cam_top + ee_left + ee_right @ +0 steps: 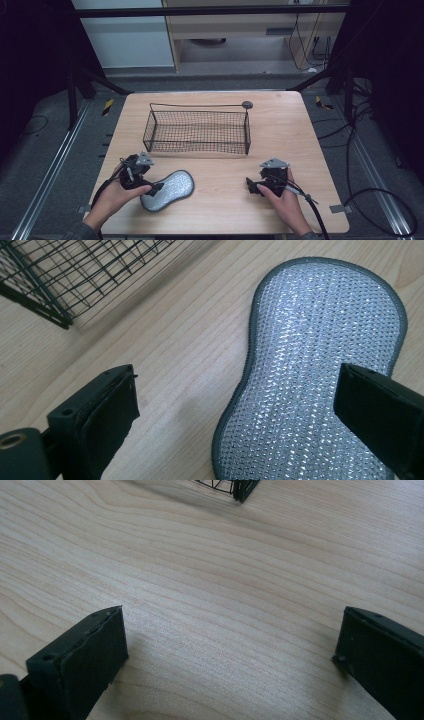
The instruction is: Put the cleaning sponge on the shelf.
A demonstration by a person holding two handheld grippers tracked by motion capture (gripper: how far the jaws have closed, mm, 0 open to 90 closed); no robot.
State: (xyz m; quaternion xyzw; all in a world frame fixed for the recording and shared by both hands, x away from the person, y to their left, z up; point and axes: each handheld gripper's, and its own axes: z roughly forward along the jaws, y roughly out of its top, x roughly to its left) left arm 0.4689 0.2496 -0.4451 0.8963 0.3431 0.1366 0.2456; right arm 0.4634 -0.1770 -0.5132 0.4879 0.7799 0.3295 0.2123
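Observation:
A silver peanut-shaped scrubbing sponge [168, 190] with a dark grey rim lies flat on the wooden table, front left. My left gripper [152, 186] hovers at its left end, open; in the left gripper view the sponge [320, 370] lies between and ahead of the jaws, one jaw over bare wood, the other over the sponge. A black wire basket [198, 131] stands empty mid-table, and its corner [50, 285] shows upper left in the left gripper view. My right gripper [252, 186] is open low over bare wood at front right, with nothing between its jaws.
The wooden table [285, 130] has its front edge just behind both hands. The basket has a long wire handle ending in a round grey disc [247, 105] at its back right. A basket corner [240, 487] shows at the top of the right gripper view.

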